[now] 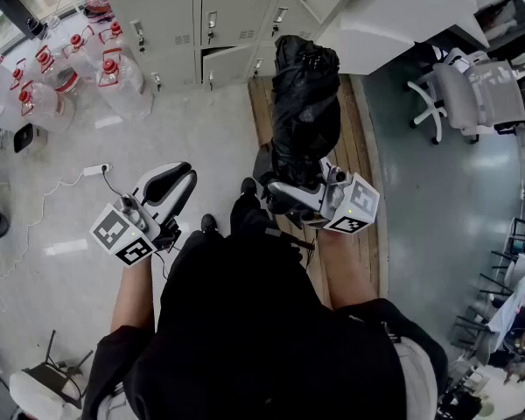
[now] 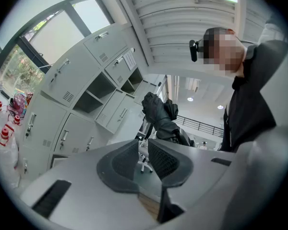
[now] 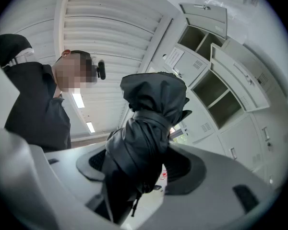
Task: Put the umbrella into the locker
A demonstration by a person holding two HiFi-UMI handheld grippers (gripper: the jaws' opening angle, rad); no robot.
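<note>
A folded black umbrella [image 1: 304, 112] stands between the jaws of my right gripper [image 1: 302, 186], which is shut on its lower part. In the right gripper view the umbrella [image 3: 149, 128] fills the gap between the pads and points up towards the grey lockers [image 3: 230, 71]. My left gripper [image 1: 185, 180] is held out to the left, shut but for a thin slit, with nothing in it. In the left gripper view the left gripper [image 2: 140, 152] faces the lockers [image 2: 86, 90], and the umbrella [image 2: 161, 114] rises behind its jaws.
Grey lockers [image 1: 210, 16] line the far wall, and some compartments [image 3: 209, 87] are open. Several large water bottles [image 1: 114, 73] stand at the left. A wooden platform [image 1: 354, 147] lies below the umbrella. An office chair [image 1: 472, 90] is at the right, and a power strip [image 1: 96, 170] lies on the floor.
</note>
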